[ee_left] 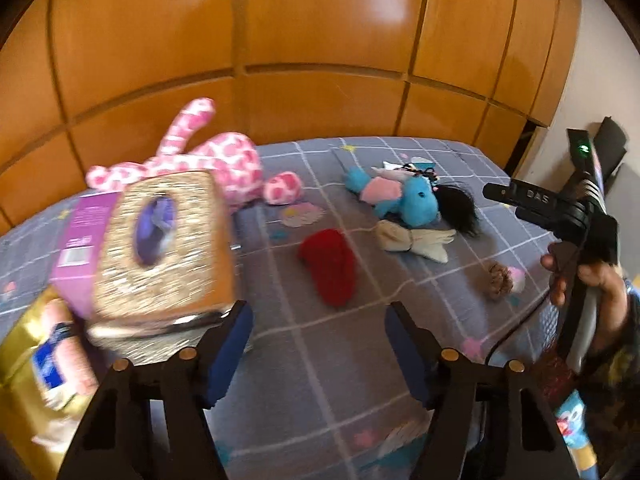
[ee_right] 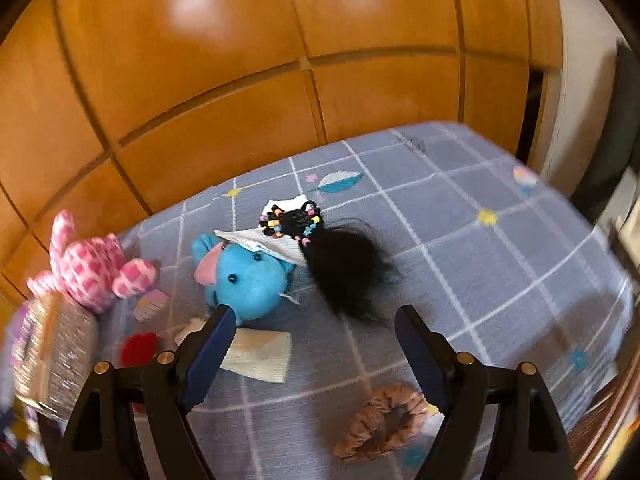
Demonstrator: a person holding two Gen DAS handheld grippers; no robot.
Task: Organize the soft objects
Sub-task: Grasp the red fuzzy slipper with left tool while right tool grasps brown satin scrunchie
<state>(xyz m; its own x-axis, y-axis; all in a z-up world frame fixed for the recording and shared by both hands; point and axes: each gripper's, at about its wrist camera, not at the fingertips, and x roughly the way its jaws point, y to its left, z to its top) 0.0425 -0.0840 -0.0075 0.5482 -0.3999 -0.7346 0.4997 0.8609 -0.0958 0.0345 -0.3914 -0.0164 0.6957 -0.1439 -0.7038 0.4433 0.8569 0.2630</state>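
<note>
A wall of glossy orange-brown wooden cabinet panels point(ee_left: 320, 40) fills the background behind a bed covered by a grey-blue checked blanket with small pastel prints point(ee_left: 400, 280), on which the soft things lie scattered. Largest of them is a pink-and-white spotted plush animal point(ee_left: 224, 160), lying at the far left of the blanket near the panels. Just in front of it stands a glittery gold box with an oval opening and purple sides point(ee_left: 160, 244), blurred, close to the left gripper's left finger; whether they touch I cannot tell. Near the middle lies a bright blue plush toy with a pink ear point(ee_right: 248, 276), with a white folded cloth point(ee_right: 276, 244) draped over its top. A tuft of black hair bound with small coloured beads point(ee_right: 344, 272) lies against the toy's right side. A red fuzzy knitted piece point(ee_left: 332, 268) rests on the blanket nearer the left gripper, well apart from the blue toy. A cream ribbed cloth point(ee_right: 260, 352) lies just below the blue toy, and a brown ruffled scrunchie point(ee_right: 384, 420) sits by the right gripper's right finger. The left gripper point(ee_left: 320, 344) has its jaws apart with nothing between them. The right gripper point(ee_right: 316, 348) likewise stands wide apart and empty over the blanket, held in a hand point(ee_left: 592, 284).
</note>
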